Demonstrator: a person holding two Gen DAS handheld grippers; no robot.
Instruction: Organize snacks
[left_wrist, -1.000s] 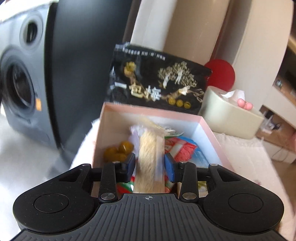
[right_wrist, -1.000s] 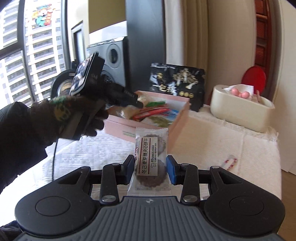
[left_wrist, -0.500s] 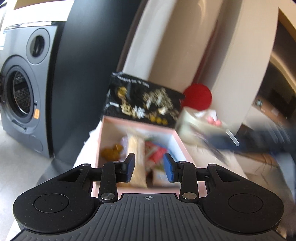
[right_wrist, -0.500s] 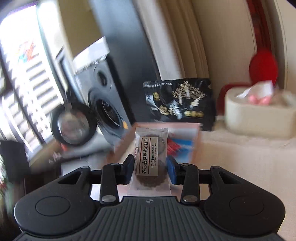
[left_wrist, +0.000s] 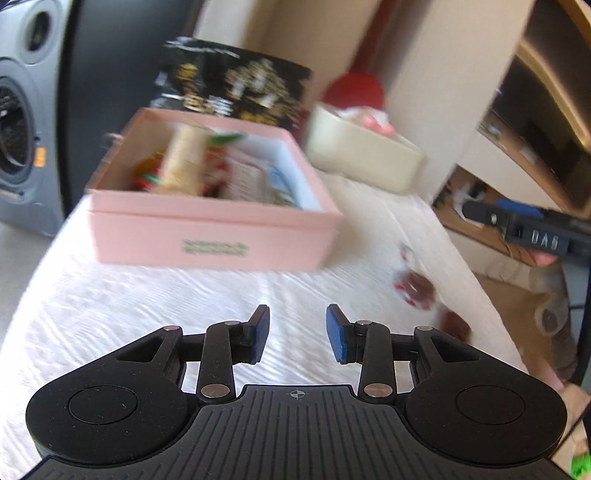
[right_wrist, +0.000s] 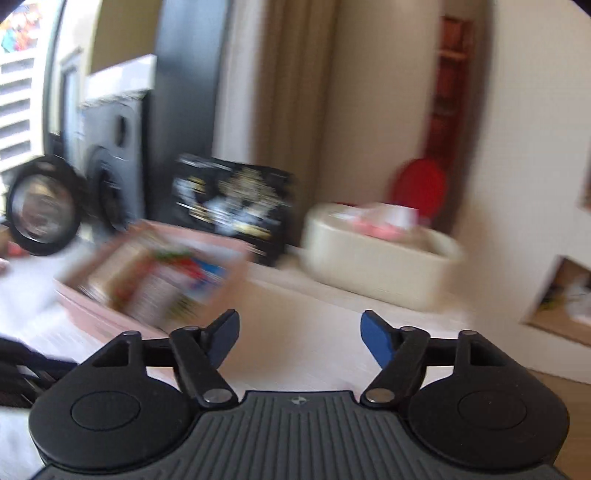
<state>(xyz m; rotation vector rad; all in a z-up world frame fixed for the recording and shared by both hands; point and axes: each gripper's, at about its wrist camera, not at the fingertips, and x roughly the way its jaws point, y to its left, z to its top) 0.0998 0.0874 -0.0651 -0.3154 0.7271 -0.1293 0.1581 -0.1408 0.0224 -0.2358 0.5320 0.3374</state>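
A pink box (left_wrist: 207, 236) holding several wrapped snacks sits on the white cloth (left_wrist: 147, 302). My left gripper (left_wrist: 297, 332) hovers over the cloth in front of it, open, with nothing between its blue pads. A small red-and-brown wrapped snack (left_wrist: 415, 290) lies on the cloth to the right, near the table's edge. In the right wrist view my right gripper (right_wrist: 299, 332) has its jaws opening wide and nothing is between them. The blurred pink box (right_wrist: 92, 304) lies ahead and to its left. Part of the right-hand tool (left_wrist: 532, 236) shows at the far right of the left wrist view.
A black snack bag (left_wrist: 236, 88) stands behind the box. A cream tissue box (left_wrist: 362, 155) sits to its right, with a red round thing (left_wrist: 354, 90) behind that. A washing machine (left_wrist: 18, 140) stands at the left. The table drops off at the right.
My left gripper has drawn back from the box, leaving the beige stick snack inside. My right gripper has opened and the cookie packet is gone from its jaws.
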